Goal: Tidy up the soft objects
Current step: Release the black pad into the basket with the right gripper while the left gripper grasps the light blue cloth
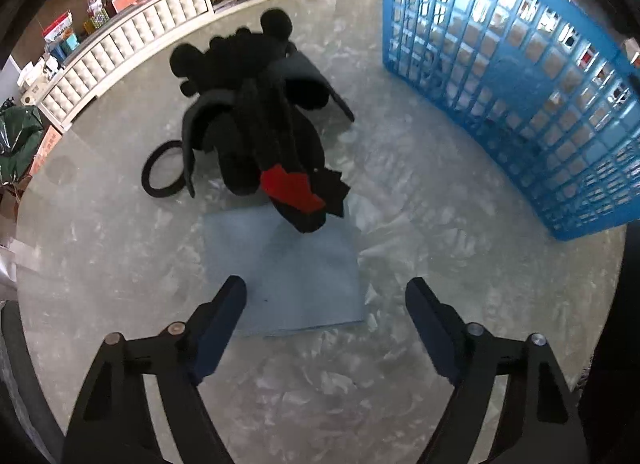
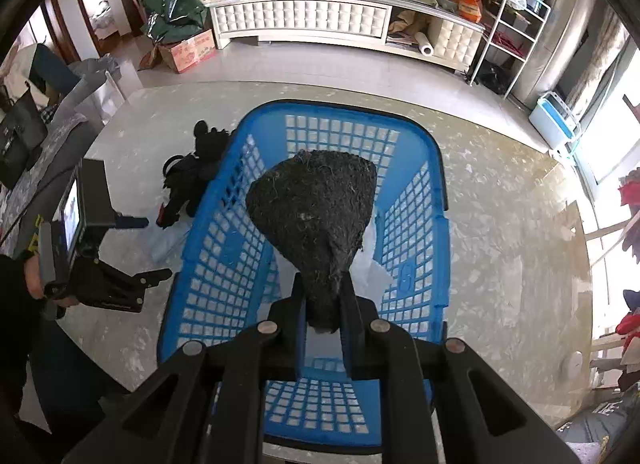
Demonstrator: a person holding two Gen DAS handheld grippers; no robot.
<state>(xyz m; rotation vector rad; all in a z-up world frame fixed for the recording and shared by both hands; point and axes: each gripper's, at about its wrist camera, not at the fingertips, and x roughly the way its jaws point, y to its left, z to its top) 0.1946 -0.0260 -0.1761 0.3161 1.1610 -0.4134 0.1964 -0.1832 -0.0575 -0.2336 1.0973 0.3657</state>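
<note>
A black plush toy (image 1: 260, 116) with a red tail patch lies on the marble table (image 1: 420, 224), its tail resting on a pale blue cloth (image 1: 288, 276). My left gripper (image 1: 326, 288) hovers open over the near part of that cloth, touching nothing. A black hair band (image 1: 160, 172) lies left of the toy. The blue lattice basket (image 1: 500, 64) stands to the right. In the right wrist view my right gripper (image 2: 324, 284) is shut on a dark fuzzy cloth (image 2: 316, 204) that hangs over the inside of the basket (image 2: 436, 184). The left gripper (image 2: 152, 248) and the toy (image 2: 192, 176) show left of the basket.
A person's hand (image 2: 32, 280) holds the left gripper at the table's left edge. Beyond the table stand a white tufted cabinet (image 2: 300, 20) with boxes on top, a cardboard box (image 2: 184, 50) and a white wire rack (image 2: 508, 24). A blue cooler (image 2: 554, 120) sits on the floor at right.
</note>
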